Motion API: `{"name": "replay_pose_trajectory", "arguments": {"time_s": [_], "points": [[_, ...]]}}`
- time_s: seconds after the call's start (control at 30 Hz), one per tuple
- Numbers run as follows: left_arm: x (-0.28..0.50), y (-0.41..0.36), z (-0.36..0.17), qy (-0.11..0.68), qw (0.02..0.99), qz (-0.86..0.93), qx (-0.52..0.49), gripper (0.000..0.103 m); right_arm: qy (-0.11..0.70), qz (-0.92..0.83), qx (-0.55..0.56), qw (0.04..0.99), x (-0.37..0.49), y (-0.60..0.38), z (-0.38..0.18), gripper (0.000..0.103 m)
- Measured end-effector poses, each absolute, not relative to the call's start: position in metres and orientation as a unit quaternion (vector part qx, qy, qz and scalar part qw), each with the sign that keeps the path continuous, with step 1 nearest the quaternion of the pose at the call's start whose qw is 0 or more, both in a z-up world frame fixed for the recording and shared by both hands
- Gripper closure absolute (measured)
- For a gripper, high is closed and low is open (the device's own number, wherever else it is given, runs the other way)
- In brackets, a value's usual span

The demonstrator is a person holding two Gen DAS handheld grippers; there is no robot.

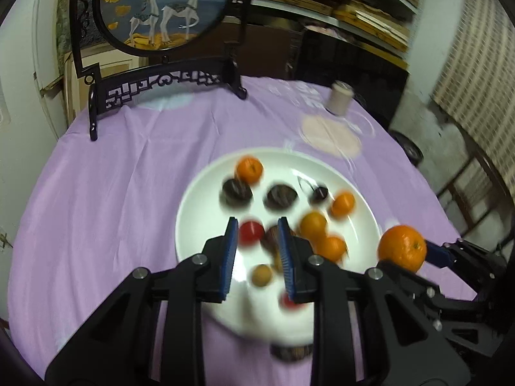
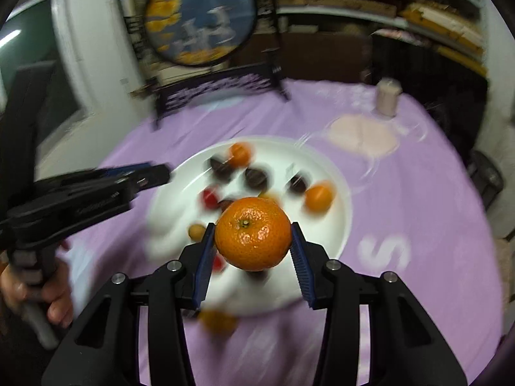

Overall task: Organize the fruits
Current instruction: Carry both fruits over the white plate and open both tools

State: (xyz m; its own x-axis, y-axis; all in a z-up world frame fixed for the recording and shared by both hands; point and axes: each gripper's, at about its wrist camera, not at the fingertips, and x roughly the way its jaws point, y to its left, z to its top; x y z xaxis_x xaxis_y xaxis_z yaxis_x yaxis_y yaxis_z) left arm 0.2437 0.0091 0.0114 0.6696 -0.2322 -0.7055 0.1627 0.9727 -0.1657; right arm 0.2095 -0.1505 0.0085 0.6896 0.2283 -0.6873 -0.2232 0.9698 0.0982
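Observation:
A white plate (image 1: 199,193) on the purple cloth holds several small oranges, dark fruits and red fruits. My left gripper (image 1: 256,228) is open and empty, hovering over the plate's near side above a red fruit (image 1: 251,232). My right gripper (image 2: 252,233) is shut on a large orange (image 2: 252,233) and holds it above the plate (image 2: 334,177). That orange also shows at the right of the left wrist view (image 1: 402,247). The left gripper appears at the left of the right wrist view (image 2: 145,173).
A round painted screen on a black stand (image 1: 161,9) stands at the table's back. A pale cylinder (image 1: 338,98) and a clear dish with pink content (image 1: 331,135) sit at the back right. A small orange (image 2: 219,321) lies on the cloth near the plate.

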Motion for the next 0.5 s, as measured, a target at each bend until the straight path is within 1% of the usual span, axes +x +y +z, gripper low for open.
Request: {"name": "replay_pose_trajectory", "arguments": {"time_s": [0.13, 0.27, 0.3, 0.33, 0.37, 0.5], "points": [[0.261, 0.021, -0.006, 0.411, 0.902, -0.109, -0.074, 0.079, 0.391, 0.086, 0.007, 0.916, 0.256, -0.158, -0.009, 0.058], [0.263, 0.033, -0.016, 0.418, 0.9, -0.098, -0.076, 0.078, 0.412, 0.088, 0.024, 0.906, 0.273, -0.168, -0.025, 0.057], [0.264, 0.035, -0.017, 0.421, 0.898, -0.098, -0.081, 0.079, 0.415, 0.088, 0.025, 0.905, 0.275, -0.169, -0.026, 0.056], [0.263, 0.037, -0.017, 0.422, 0.897, -0.099, -0.086, 0.079, 0.414, 0.088, 0.023, 0.906, 0.275, -0.168, -0.026, 0.048], [0.262, 0.038, -0.017, 0.421, 0.897, -0.1, -0.088, 0.079, 0.406, 0.084, 0.021, 0.91, 0.273, -0.169, -0.024, 0.043], [0.255, 0.039, -0.017, 0.413, 0.902, -0.097, -0.086, 0.079, 0.389, 0.075, 0.014, 0.918, 0.26, -0.172, -0.023, 0.043]]}}
